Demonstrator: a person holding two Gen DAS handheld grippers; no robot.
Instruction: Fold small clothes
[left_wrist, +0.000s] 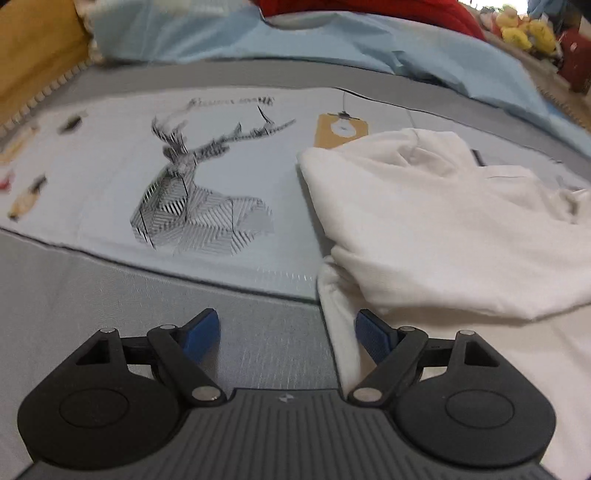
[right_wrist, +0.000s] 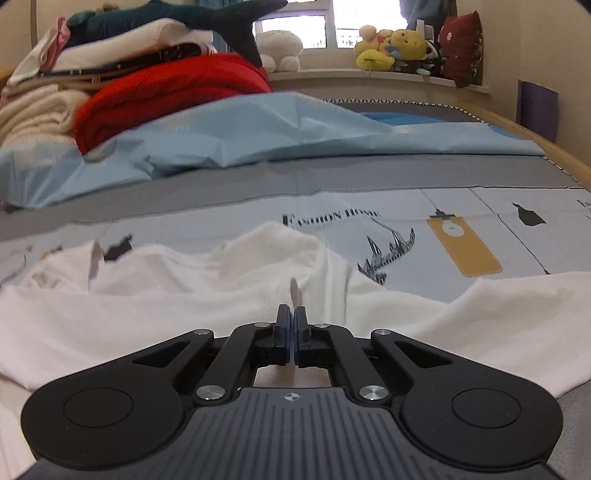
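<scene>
So the shirt lies crumpled on the printed sheet, right of the deer print in the left view. Behind it a loose sheet is bunched across the bed, with a blanket pile behind that on the left and plush toys on the sill.

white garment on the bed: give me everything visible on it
The white garment is plain, soft knit-looking cloth, crumpled and partly folded over itself, lying on the printed bed sheet. The right gripper is shut on a pinched-up ridge of it. The left gripper is open at its edge, one finger over the cloth.
</scene>
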